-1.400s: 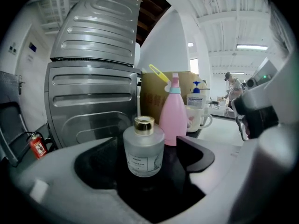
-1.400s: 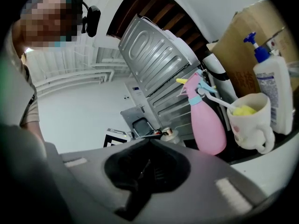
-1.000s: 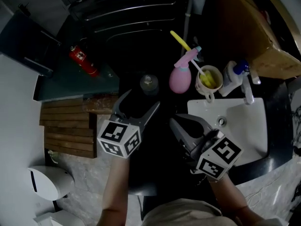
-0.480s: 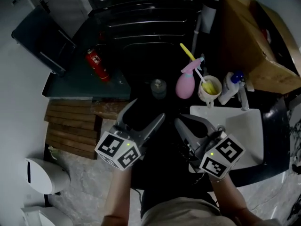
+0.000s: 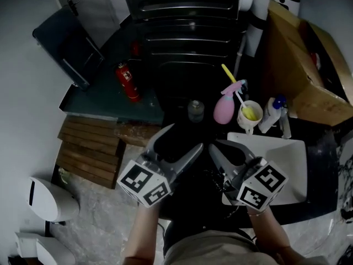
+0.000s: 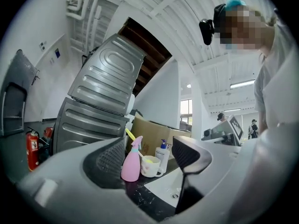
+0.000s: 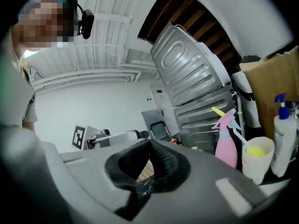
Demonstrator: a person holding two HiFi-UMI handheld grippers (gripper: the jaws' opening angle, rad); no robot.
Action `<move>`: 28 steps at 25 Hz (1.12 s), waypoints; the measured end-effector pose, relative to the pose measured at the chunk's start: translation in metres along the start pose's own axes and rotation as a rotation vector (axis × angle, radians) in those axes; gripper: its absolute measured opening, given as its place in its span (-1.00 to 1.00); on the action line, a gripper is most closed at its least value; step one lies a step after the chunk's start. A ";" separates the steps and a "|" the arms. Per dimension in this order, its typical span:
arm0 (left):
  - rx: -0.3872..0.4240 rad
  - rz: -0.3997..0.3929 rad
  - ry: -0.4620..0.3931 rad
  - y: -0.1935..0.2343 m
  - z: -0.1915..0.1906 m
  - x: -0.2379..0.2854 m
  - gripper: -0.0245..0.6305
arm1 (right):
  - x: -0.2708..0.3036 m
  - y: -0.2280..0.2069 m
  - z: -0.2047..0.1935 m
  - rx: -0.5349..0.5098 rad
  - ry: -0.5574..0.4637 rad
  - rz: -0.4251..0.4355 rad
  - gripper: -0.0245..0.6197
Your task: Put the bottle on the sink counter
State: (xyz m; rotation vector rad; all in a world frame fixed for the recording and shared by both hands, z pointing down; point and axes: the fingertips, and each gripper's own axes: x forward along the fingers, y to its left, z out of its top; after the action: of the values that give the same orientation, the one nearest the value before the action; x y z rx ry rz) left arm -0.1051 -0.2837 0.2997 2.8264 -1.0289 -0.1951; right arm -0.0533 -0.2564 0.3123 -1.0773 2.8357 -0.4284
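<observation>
A small clear bottle (image 5: pixel 195 110) with a grey cap stands upright on the dark sink counter (image 5: pixel 182 164), left of a pink spray bottle (image 5: pixel 225 108). My left gripper (image 5: pixel 182 138) hovers a little short of it, open. Its jaws have just been closing slightly, with nothing between them. In the left gripper view the pink spray bottle (image 6: pixel 131 164) shows between the pads; the small bottle is hidden there. My right gripper (image 5: pixel 223 147) is beside the white sink (image 5: pixel 287 159), its pad tips meeting on nothing. The right gripper (image 7: pixel 150 143) view shows that contact.
A cup (image 5: pixel 249 114) with a yellow brush and a white pump bottle (image 5: pixel 270 115) stand behind the sink. A cardboard box (image 5: pixel 298 65) sits at the right, and a dark ribbed machine (image 5: pixel 182 15) at the back. A red fire extinguisher (image 5: pixel 128 83) and wooden slats (image 5: pixel 88 148) are at the left.
Both grippers have drawn back from the counter items and risen. The left gripper's tips are farther from the small bottle than before. The view has shifted, showing more of the room behind.
</observation>
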 end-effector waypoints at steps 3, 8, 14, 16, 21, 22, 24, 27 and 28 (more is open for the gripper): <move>-0.004 0.004 -0.020 -0.006 0.006 -0.006 0.05 | -0.004 0.006 0.003 -0.012 -0.003 0.009 -0.91; -0.016 0.019 -0.035 -0.013 0.008 -0.016 -0.13 | -0.008 0.015 0.004 -0.031 -0.007 0.029 -0.91; -0.001 0.004 -0.046 -0.028 0.009 -0.025 -0.36 | -0.010 0.024 0.008 -0.044 -0.020 0.046 -0.91; -0.006 0.000 -0.050 -0.032 0.007 -0.027 -0.45 | -0.012 0.025 0.010 -0.046 -0.024 0.046 -0.91; -0.023 -0.045 -0.044 -0.050 -0.001 -0.033 -0.66 | -0.018 0.030 0.008 -0.052 -0.033 0.056 -0.91; -0.025 -0.051 -0.041 -0.053 -0.002 -0.035 -0.69 | -0.019 0.032 0.007 -0.050 -0.034 0.057 -0.91; -0.032 -0.058 -0.043 -0.057 -0.004 -0.039 -0.75 | -0.022 0.034 0.005 -0.044 -0.038 0.061 -0.91; -0.040 -0.078 -0.054 -0.061 -0.005 -0.042 -0.83 | -0.025 0.040 0.001 -0.037 -0.041 0.088 -0.91; -0.039 -0.085 -0.053 -0.064 -0.006 -0.043 -0.85 | -0.027 0.041 0.000 -0.035 -0.039 0.096 -0.91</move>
State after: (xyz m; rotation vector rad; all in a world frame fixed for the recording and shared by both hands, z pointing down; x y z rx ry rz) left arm -0.0965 -0.2072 0.2986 2.8462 -0.9050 -0.2967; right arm -0.0594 -0.2095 0.3004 -0.9401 2.8557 -0.3476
